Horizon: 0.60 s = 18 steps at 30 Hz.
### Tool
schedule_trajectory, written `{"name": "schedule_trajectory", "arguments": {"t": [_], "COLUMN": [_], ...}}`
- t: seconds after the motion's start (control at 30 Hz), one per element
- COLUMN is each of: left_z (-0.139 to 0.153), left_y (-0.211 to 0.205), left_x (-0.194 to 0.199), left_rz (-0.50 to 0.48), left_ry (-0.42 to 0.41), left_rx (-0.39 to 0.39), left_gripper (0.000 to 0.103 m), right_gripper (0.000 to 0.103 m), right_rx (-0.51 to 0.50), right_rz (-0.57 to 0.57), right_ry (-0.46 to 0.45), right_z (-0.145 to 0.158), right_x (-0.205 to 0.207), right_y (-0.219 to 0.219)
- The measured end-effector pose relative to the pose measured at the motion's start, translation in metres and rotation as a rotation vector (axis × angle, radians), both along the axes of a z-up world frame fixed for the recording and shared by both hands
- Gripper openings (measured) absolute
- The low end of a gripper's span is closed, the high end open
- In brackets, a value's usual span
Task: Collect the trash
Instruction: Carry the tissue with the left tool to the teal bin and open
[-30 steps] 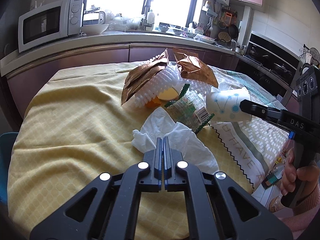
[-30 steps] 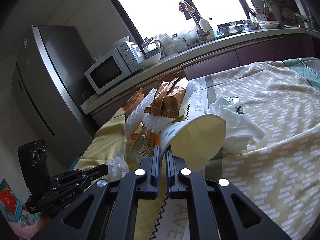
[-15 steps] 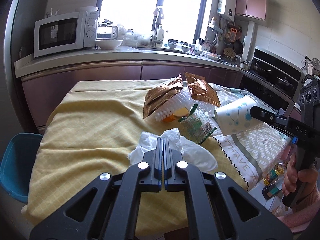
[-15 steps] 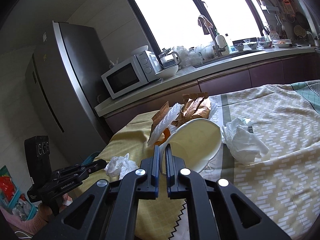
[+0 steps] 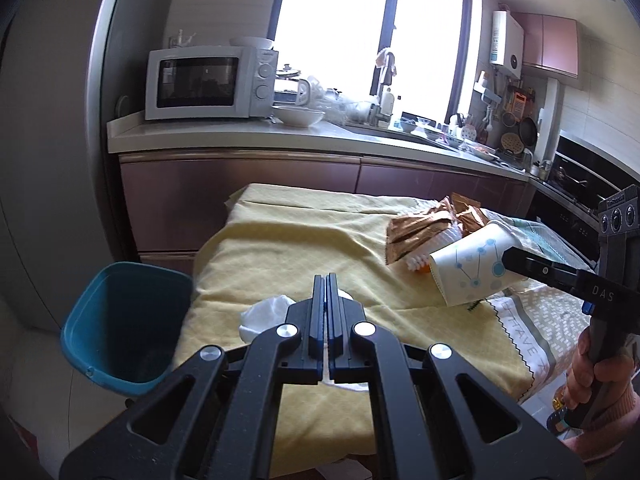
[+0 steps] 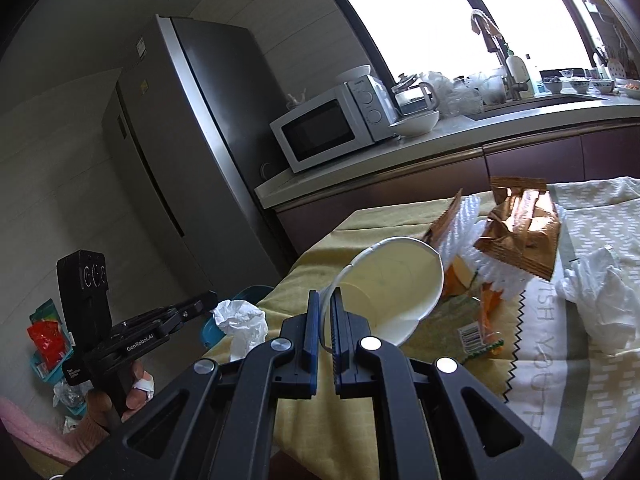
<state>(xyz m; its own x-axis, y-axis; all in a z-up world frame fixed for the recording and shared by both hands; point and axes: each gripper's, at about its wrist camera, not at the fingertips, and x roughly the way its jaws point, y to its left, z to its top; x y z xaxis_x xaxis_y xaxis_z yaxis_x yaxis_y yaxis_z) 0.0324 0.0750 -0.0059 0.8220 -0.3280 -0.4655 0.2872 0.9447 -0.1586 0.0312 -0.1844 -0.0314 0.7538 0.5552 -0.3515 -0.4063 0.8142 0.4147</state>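
Trash pile, left wrist view: left gripper [image 5: 325, 280] has its jaws pressed together on a crumpled white tissue [image 5: 266, 312], which bulges out to the left of the fingers and shows again as a white sliver below, between the finger bases. Beyond and below the fingers lies the yellow cloth [image 5: 304, 248] covering the tabletop. A blue bin [image 5: 120, 320] stands on the floor to the lower left of the gripper, off the tabletop's edge. Ahead and to the right: brown wrappers [image 5: 420, 228] over white foam netting [image 5: 436, 246]. Nearer on the right, a paper cup [image 5: 468, 268] with a blue dot pattern is held tilted above the cloth by the right gripper [image 5: 510, 258], a hand [image 5: 596, 372] on its handle. A microwave [image 5: 208, 78] sits on the counter far ahead.

Right wrist view: right gripper [image 6: 326, 300] is clamped on the paper cup's [image 6: 396, 280] rim, one finger outside the wall, one inside; only the thin wall separates them. The cup's mouth faces the camera, pale interior visible, bottom pointing away. Just beyond the cup, to the right: foam netting [image 6: 464, 236], brown wrappers [image 6: 520, 228], orange scraps [image 6: 460, 276] and a barcoded clear wrapper [image 6: 476, 334] on the cloth. Farther right lies another crumpled white tissue [image 6: 600, 300] on the patterned cloth [image 6: 560, 380]. To the left, the left gripper [image 6: 210, 300] holds its tissue [image 6: 240, 320] off the tabletop's edge, with the blue bin's rim [image 6: 250, 292] partly visible behind it. A fridge [image 6: 180, 140] stands at the far left.
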Motion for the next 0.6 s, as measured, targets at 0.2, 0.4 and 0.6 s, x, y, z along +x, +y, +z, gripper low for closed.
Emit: {"name": "schedule_trajectory", "arguments": {"t": [0.2,0.4,0.6], "left_z": [0.011,0.016,0.001], "left_y": [0.054,0.102,0.144], "left_x": [-0.001,0.005,0.027], "left_rz": [0.131,0.255,0.345], "left_ry": [-0.025,-0.041,0.004], "left_rx": [-0.001,0.030,0.041], "left_gripper": [0.001,0.001,0.001], "right_gripper": [0.005,0.005,0.005], "right_rx": [-0.014,-0.032,-0.066], "right_rz": [0.140,0.264,0.353], "right_ry": [0.013,0.029,0.047], "right_z": [0.004,0.005,0.006], "right_x": [0.025,0.050,0.074], "right_y": [0.046,0.097,0.144]}}
